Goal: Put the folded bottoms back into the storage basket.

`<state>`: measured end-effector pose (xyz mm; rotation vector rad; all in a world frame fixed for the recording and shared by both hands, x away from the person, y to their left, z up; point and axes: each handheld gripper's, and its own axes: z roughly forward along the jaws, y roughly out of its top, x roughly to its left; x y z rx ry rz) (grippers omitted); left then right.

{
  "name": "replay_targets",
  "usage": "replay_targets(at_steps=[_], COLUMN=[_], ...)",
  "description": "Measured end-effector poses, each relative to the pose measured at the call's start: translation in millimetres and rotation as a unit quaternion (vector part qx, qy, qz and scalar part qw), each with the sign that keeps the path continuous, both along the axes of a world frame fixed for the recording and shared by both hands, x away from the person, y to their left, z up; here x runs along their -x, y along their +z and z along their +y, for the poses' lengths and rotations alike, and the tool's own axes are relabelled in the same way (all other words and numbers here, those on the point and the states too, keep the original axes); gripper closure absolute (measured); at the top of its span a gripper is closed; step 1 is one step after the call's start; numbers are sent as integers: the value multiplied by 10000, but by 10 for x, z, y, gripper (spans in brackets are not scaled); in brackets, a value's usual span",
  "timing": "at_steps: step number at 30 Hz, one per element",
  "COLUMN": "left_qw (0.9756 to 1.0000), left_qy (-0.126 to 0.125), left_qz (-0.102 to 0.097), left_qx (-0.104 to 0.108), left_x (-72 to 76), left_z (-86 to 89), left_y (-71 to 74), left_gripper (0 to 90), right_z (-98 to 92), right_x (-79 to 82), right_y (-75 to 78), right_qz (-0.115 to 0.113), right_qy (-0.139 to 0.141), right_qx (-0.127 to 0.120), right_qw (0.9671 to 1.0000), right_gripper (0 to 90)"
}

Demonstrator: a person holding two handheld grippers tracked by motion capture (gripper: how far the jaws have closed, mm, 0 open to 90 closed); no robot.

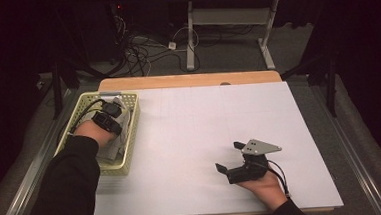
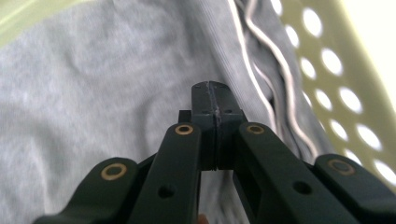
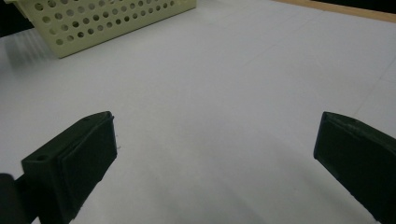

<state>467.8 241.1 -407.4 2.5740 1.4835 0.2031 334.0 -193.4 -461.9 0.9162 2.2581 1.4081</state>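
A pale yellow perforated basket [image 1: 132, 131] stands at the table's left edge with grey cloth [image 1: 115, 148] inside it. My left gripper [image 1: 110, 115] reaches down into the basket. In the left gripper view its jaws [image 2: 215, 95] are shut tight just over the grey cloth [image 2: 93, 84], which has white stripes; nothing shows between the pads. The basket wall [image 2: 336, 70] lies to the right there. My right gripper [image 1: 230, 156] rests low over the white table surface at the front right, open, with nothing between its fingers [image 3: 215, 158]. It points toward the basket [image 3: 107, 18].
A white sheet [image 1: 204, 116] covers the table, with a wooden strip [image 1: 187, 80] along the far edge. Beyond it are table legs and tangled cables [image 1: 140, 50] on the floor. Metal rails run along both sides of the table.
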Motion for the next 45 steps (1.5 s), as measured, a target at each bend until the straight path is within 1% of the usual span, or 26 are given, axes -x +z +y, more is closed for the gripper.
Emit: replay_targets(at_steps=[2,6,8,11,13,15,17,18,21,26,28,29,31,33,36,39,40,42,43,45], left_qw=[10000,9999,9999,9997,9996,9995,9994,9994,9994,9990,9984,9980,9973,9968,9964,9959,9959,9956,9955,9952], left_qy=[54,78,82,118,91,70,42,56,39,55,66,65,54,63,72,151,157,150,156,201], left_qz=[42,72,112,183,252,276,307,317,337,454,567,622,730,797,847,888,894,922,936,955], left_qx=[-41,-100,-95,-115,-116,-133,-126,-108,-33,-12,19,45,61,19,-47,42,41,58,67,97], left_x=[59,175,229,308,362,413,453,472,519,553,552,553,551,550,551,546,547,553,556,560], left_z=[-3,6,12,22,23,26,34,39,65,105,115,113,100,83,67,79,78,72,67,57], left_y=[31,83,94,94,84,74,68,67,65,45,35,34,40,57,98,156,173,203,218,245], left_gripper=[876,872,871,870,869,868,867,843,842,798,761,729,633,536,426,392,355,328,288,254], right_z=[-62,-206,-279,-377,-435,-482,-518,-529,-554,-562,-558,-557,-557,-556,-555,-558,-561,-569,-572,-579], right_x=[33,92,119,159,180,194,207,213,232,232,229,227,222,221,220,222,223,225,225,225], right_y=[4,2,-6,-28,-48,-67,-82,-87,-92,-79,-82,-85,-91,-93,-92,-91,-89,-83,-80,-77], right_qz=[-106,-192,-234,-330,-366,-375,-366,-355,-380,-434,-438,-424,-414,-422,-430,-433,-443,-459,-465,-481], right_qy=[-46,-159,-226,-335,-404,-463,-512,-524,-554,-599,-629,-646,-652,-657,-659,-679,-692,-710,-720,-733], right_qx=[11,10,1,3,-6,-4,-20,-24,-48,-99,-71,-73,-80,-78,-86,-87,-87,-104,-113,-128], right_qw=[9999,9997,9995,9989,9985,9982,9980,9980,9977,9972,9970,9970,9970,9969,9969,9967,9966,9964,9963,9961], right_gripper=[0,0,0,0,0,0,0,0,0,0,0,0,0,0,0,0,0,0,0,0])
